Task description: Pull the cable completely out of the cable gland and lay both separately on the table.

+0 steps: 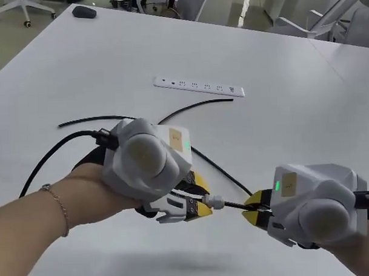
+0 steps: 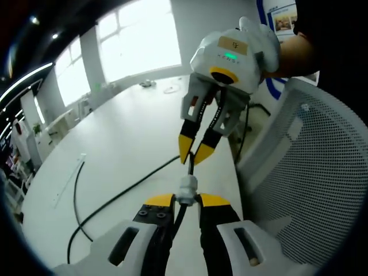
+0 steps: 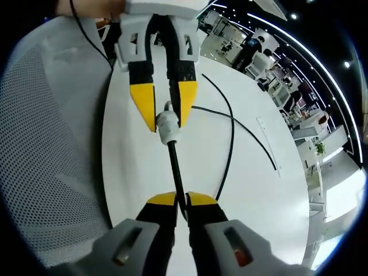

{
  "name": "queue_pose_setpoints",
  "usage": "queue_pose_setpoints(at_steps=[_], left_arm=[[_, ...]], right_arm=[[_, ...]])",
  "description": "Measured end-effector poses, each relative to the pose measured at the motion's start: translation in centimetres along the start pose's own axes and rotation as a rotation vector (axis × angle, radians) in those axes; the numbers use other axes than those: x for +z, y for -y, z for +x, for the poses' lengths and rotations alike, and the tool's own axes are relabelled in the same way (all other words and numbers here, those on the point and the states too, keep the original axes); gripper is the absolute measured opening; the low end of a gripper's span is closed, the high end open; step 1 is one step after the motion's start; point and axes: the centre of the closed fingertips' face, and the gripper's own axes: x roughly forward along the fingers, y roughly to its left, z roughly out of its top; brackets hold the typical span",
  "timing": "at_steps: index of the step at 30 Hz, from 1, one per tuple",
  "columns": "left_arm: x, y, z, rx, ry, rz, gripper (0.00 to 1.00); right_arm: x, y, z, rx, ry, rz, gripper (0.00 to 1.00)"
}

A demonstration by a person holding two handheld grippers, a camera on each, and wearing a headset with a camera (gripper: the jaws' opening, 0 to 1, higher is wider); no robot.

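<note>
A small white cable gland [image 1: 214, 202] sits between the yellow tips of my left gripper [image 1: 202, 205], which is shut on it. A thin black cable [image 1: 235, 204] comes out of the gland and runs a short way right to my right gripper [image 1: 255, 209], shut on the cable. In the left gripper view the gland [image 2: 187, 188] is pinched by my own jaws and the right gripper [image 2: 195, 155] faces me. The right gripper view has the cable [image 3: 173, 164] running from my right gripper [image 3: 181, 199] up to the gland [image 3: 168, 127]. More black cable trails over the white table [image 1: 292, 110].
A white power strip [image 1: 198, 86] lies mid-table, beyond loose loops of black cable [image 1: 195, 104]. A dark object [image 1: 83, 12] rests at the far left corner. A white mesh chair [image 2: 322, 172] stands by the table's near edge; office chairs stand behind.
</note>
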Motion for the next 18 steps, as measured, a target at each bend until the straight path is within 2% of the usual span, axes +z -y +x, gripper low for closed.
queue_pose_setpoints(at_steps=[9,18], left_arm=[[-0.2,-0.2,0.0,0.004,-0.009,-0.008,0.17],[-0.4,-0.6,-0.3,0.015,-0.021,-0.020,0.17]], right_arm=[[-1.8,0.1,-0.1,0.003,-0.029,0.031,0.04],[-4.4,0.9,-0.7,-0.023,-0.083,0.062,0.04]])
